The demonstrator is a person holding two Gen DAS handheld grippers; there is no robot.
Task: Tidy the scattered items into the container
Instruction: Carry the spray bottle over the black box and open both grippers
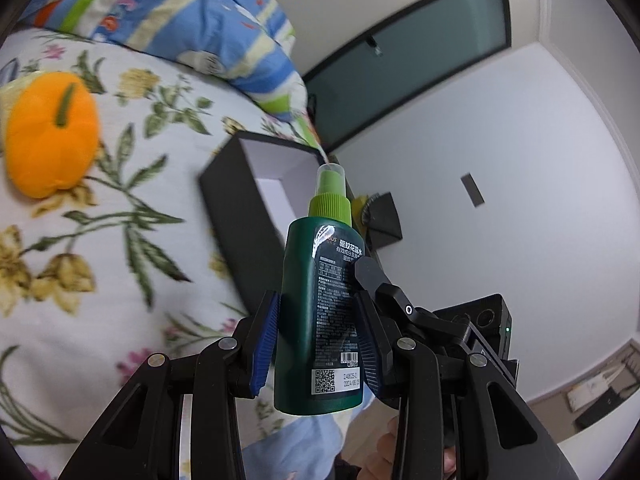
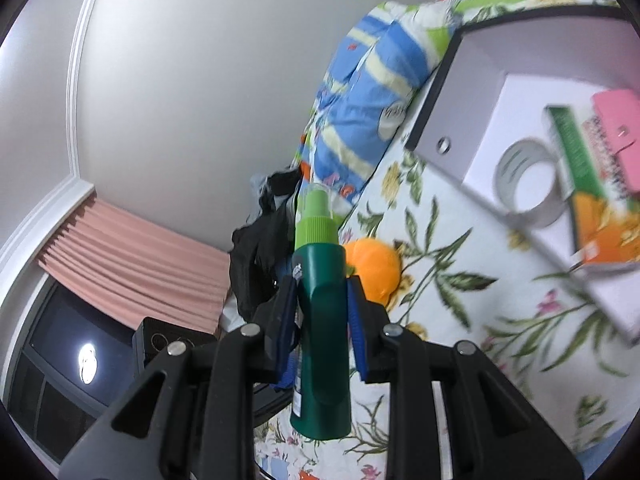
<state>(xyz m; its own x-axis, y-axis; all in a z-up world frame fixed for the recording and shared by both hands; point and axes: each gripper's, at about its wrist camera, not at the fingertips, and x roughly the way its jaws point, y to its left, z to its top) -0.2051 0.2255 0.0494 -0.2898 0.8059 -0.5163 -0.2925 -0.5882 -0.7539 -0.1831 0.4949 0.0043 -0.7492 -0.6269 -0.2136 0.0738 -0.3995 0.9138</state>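
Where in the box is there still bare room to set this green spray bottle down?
In the box, the white floor toward the wall with the round stud, beside the tape roll, is bare. The other end is crowded: the green-and-orange carton and pink case lie there. The green spray bottle would fit next to the tape roll.

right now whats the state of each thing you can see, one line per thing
left tool: shut on the green spray bottle
right tool: shut on the same bottle
green spray bottle: capped, held off the bed by both tools
box: open, lying on the bed
tape roll: inside the box
carton: inside the box
orange plush: loose on the bed
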